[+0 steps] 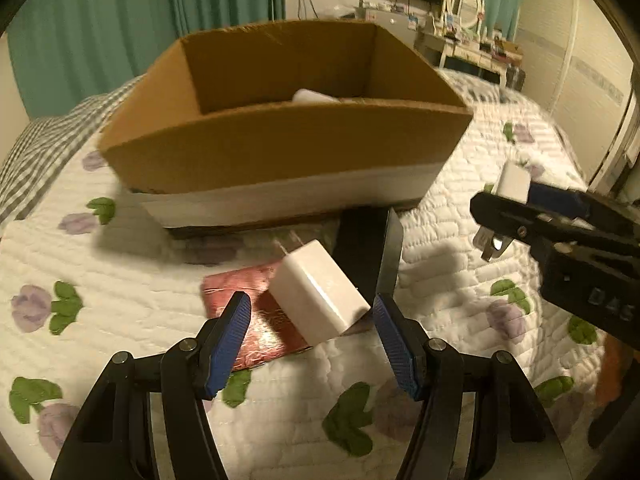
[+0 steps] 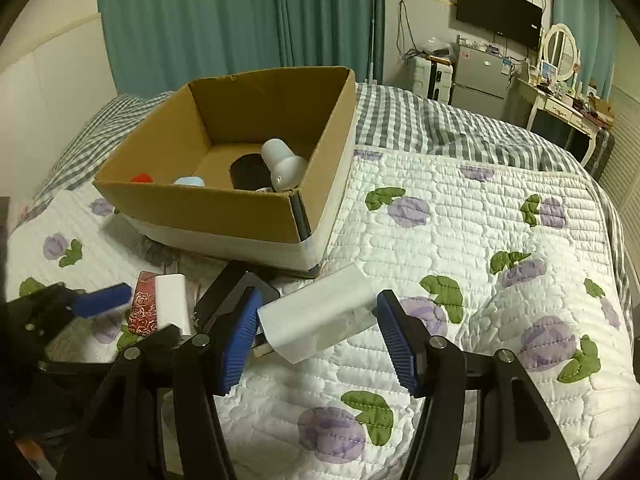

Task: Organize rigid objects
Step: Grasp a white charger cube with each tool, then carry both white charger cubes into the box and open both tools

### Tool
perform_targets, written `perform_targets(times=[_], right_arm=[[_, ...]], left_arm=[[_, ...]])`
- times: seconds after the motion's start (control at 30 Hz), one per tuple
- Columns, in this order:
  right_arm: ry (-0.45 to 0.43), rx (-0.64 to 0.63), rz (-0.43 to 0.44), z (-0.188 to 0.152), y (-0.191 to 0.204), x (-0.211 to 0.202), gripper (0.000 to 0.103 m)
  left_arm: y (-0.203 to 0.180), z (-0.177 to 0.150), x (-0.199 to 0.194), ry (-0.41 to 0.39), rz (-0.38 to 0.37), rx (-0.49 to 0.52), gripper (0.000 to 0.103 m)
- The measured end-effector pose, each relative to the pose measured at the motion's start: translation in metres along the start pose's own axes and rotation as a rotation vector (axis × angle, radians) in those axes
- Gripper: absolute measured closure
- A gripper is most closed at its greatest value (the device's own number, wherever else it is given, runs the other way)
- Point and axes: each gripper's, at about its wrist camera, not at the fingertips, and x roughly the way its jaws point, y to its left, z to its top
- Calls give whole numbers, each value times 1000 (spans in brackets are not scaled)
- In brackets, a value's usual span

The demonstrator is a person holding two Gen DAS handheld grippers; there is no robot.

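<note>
A cardboard box (image 1: 280, 148) stands on the bed; it also shows in the right wrist view (image 2: 224, 208), holding a white bottle (image 2: 284, 164), a black item, a red one and a pale blue one. My left gripper (image 1: 312, 336) is open around a white charger block (image 1: 320, 296) that lies on a red patterned card (image 1: 256, 320). My right gripper (image 2: 316, 332) is shut on a second white charger (image 2: 316, 316), held above the quilt; in the left wrist view this charger (image 1: 512, 184) shows its metal prongs pointing down.
A black phone (image 1: 368, 248) lies between the box and the charger block. The floral quilt (image 2: 480, 240) covers the bed. A checked blanket (image 2: 420, 120) lies behind. A dresser with mirror (image 2: 560, 80) stands far right.
</note>
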Motion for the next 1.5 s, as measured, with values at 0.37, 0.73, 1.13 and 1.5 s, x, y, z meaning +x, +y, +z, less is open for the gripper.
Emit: perform_targets(times=[0.37,0.73,1.13,1.5], right_arm=[[6,-7,-3,-2,0,5,45],[27,-21,-9,-5,3,10,45],[4,-37,-15,-5,8,-1,45],[-118,-73,-7,23,28,-59,45]], left_arm=[[1,-2,11,19,72,22,36],[7,5,20,-22,3,11,39],[1,3,6,-57,-19,51,73],[16,21,-85,-240,-96,6,76]])
